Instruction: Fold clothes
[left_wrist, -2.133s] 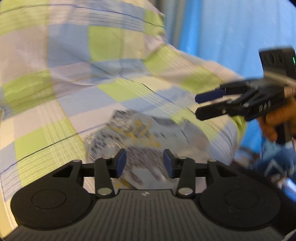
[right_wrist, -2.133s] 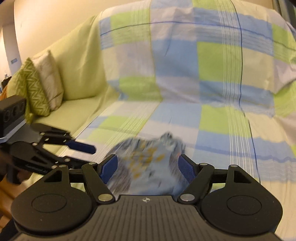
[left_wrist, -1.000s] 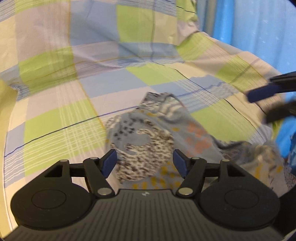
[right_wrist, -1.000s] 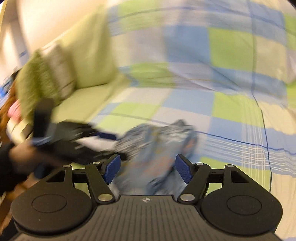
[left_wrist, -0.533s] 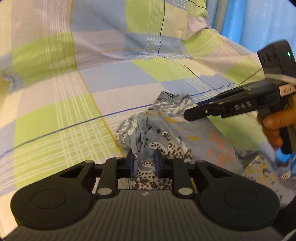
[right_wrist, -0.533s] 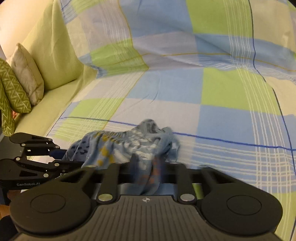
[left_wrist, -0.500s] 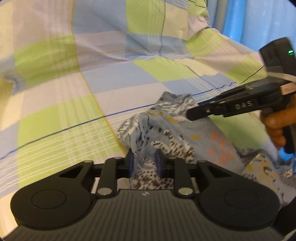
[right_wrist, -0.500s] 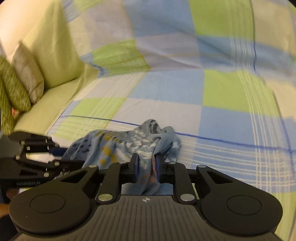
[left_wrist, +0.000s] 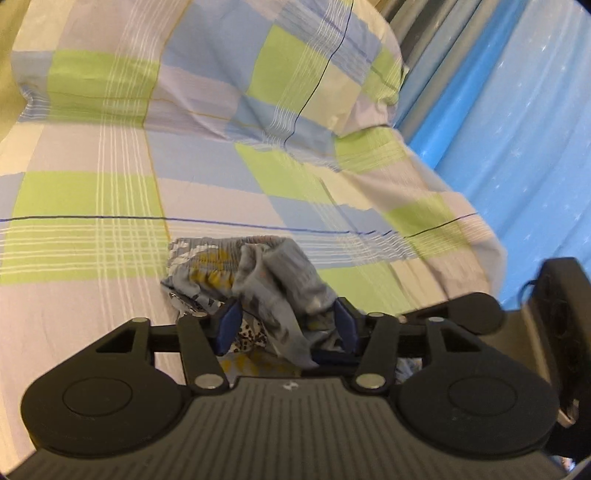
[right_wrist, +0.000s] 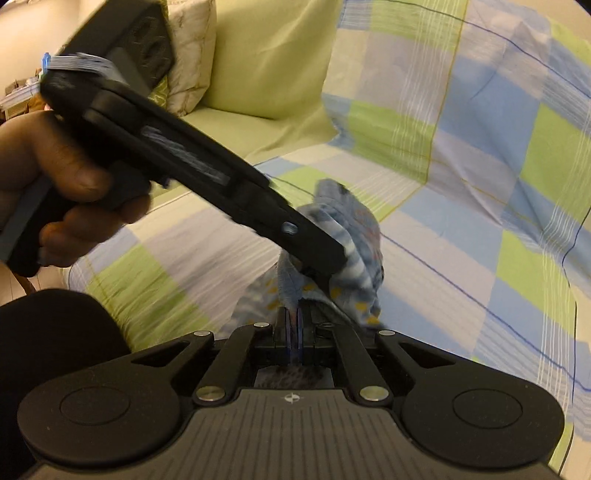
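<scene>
A small blue patterned garment (left_wrist: 266, 280) with yellow and dark spots lies crumpled on the checked sheet. My left gripper (left_wrist: 287, 325) is open, its blue pads (left_wrist: 229, 325) on either side of a hanging fold of the cloth. In the right wrist view my right gripper (right_wrist: 291, 325) is shut on a thin edge of the garment (right_wrist: 351, 236), which rises in a bunch ahead of it. The left gripper (right_wrist: 325, 258), held by a hand (right_wrist: 62, 177), crosses that view from the upper left with its tip in the bunch.
A green, blue and white checked sheet (left_wrist: 110, 192) covers the sofa seat and back. A blue curtain (left_wrist: 517, 129) hangs to the right. Cushions (right_wrist: 188, 55) lean at the plain green end of the sofa (right_wrist: 266, 55). The right gripper's black body (left_wrist: 476, 310) sits close on the right.
My left gripper was shut on the garment half a second ago and is now open. The right gripper stays shut on it. The two grippers have come close together.
</scene>
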